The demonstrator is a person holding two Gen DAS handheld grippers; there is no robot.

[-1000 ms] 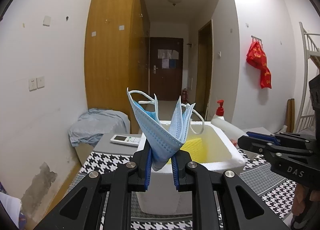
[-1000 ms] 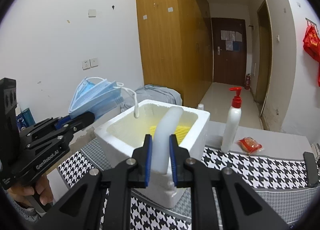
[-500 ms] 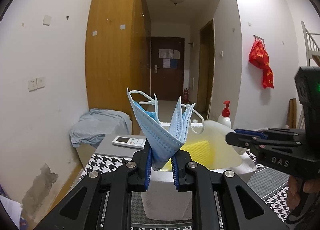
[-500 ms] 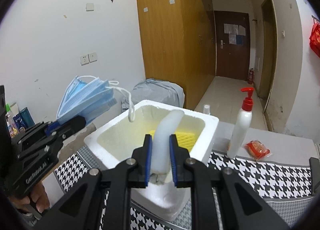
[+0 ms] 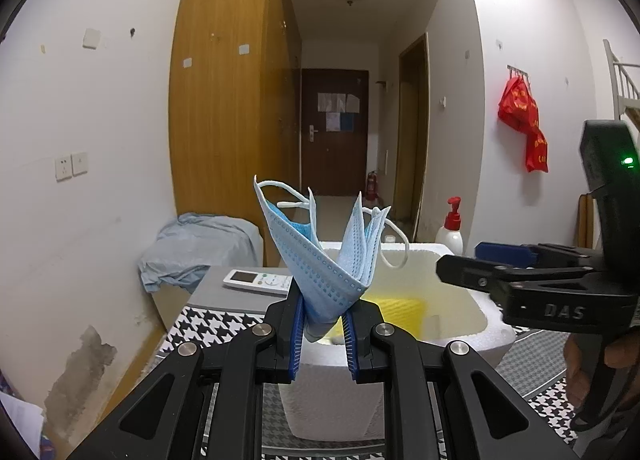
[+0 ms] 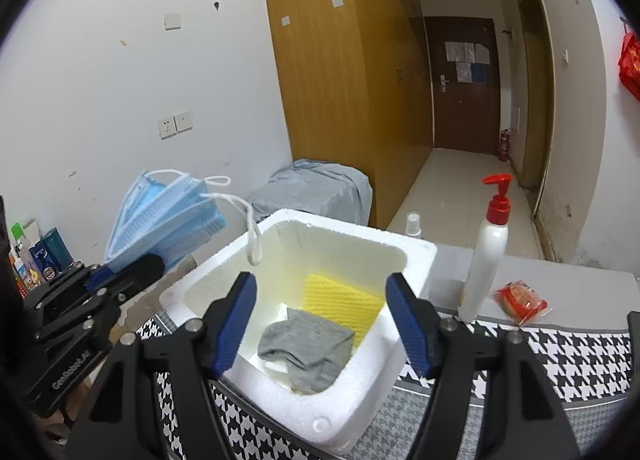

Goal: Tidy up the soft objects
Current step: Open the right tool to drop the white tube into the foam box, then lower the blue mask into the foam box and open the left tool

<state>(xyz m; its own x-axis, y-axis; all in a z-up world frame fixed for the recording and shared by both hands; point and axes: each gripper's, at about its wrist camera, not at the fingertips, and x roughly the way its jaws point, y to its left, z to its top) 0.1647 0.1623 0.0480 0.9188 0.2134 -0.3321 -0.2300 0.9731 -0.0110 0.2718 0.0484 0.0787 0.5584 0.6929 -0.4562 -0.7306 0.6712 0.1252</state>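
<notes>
Left wrist view: my left gripper (image 5: pixel 322 334) clamps folded blue face masks (image 5: pixel 324 260) upright, blocking part of the white foam box (image 5: pixel 460 324) behind. A remote (image 5: pixel 258 280) lies at 10 o'clock; my right gripper (image 5: pixel 460 266) enters at 3 o'clock.

Right wrist view: my right gripper (image 6: pixel 320 318) is opening with nothing between its fingers, above the box (image 6: pixel 416 256) holding a grey sock (image 6: pixel 306 350) and yellow sponge (image 6: pixel 340 298). A pump bottle (image 6: pixel 486 248) stands at 2 o'clock.

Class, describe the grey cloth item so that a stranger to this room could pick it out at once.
Find the white foam box on the houndstooth tablecloth. On its floor lies a crumpled grey sock, partly over a yellow sponge. It is the only grey, limp thing inside.
</notes>
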